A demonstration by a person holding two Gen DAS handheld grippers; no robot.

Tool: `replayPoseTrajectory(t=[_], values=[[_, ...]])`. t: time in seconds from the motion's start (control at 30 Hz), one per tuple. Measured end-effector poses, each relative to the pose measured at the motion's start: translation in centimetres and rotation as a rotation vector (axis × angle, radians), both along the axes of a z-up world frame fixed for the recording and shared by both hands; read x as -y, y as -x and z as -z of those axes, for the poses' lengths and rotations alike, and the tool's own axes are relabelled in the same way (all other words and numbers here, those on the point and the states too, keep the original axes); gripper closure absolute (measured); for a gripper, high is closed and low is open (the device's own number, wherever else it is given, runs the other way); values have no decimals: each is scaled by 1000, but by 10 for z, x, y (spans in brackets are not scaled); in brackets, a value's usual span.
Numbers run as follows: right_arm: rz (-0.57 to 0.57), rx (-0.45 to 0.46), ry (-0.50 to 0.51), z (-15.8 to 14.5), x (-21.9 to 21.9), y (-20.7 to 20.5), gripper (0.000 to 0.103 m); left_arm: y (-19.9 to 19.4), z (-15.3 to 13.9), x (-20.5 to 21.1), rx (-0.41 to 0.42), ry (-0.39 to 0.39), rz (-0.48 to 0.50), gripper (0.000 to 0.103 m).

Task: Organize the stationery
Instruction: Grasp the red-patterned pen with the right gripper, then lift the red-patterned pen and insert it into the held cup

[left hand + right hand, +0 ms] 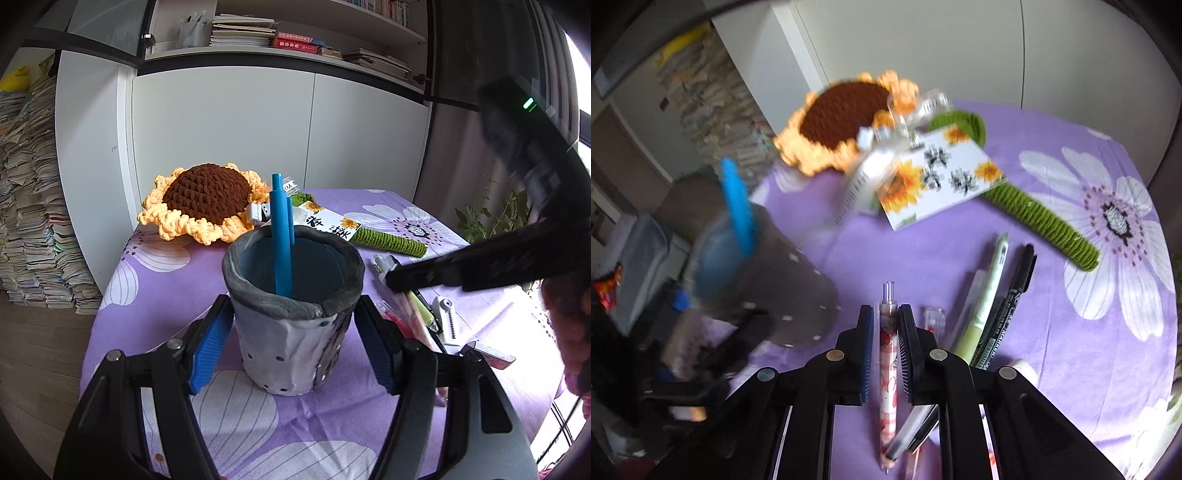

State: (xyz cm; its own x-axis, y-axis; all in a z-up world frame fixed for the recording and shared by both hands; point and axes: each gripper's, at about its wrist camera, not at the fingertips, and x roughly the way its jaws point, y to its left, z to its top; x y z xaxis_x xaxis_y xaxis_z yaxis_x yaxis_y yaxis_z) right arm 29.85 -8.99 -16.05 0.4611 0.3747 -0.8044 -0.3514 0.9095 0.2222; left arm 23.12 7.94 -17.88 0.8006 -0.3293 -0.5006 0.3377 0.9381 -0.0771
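A grey pen holder (291,332) stands on the purple flowered cloth (155,258) with two blue pens (281,236) upright in it. My left gripper (291,347) has its blue pads on both sides of the holder, touching its walls. My right gripper (885,332) is shut on a pink-and-white patterned pen (888,362) held lengthwise between the pads. Below it lie a light green pen (988,291), a black marker (1012,302) and a clear red pen (932,317). The holder (768,280) is blurred at left in the right wrist view.
A crocheted sunflower (207,199) with a green stem (388,240) and a sunflower card (328,225) lie at the back of the table. A white stapler-like item (447,317) and a small box (487,352) lie at right. White cabinets and stacked papers stand behind.
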Motion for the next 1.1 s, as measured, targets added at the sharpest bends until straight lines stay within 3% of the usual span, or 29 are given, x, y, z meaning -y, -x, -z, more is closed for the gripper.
replayPoseTrajectory(t=[0.37, 0.67, 0.87, 1.1], values=[[-30, 300, -80, -91, 5, 58, 89, 0, 0, 0, -2, 4, 1, 36], [-67, 431, -119, -135, -14, 61, 89, 0, 0, 1, -2, 4, 2, 36], [-97, 439, -136, -135, -25, 57, 89, -1, 1, 2, -6, 5, 3, 36], [-112, 308, -76, -88, -40, 33, 89, -1, 1, 3, -9, 6, 5, 35]])
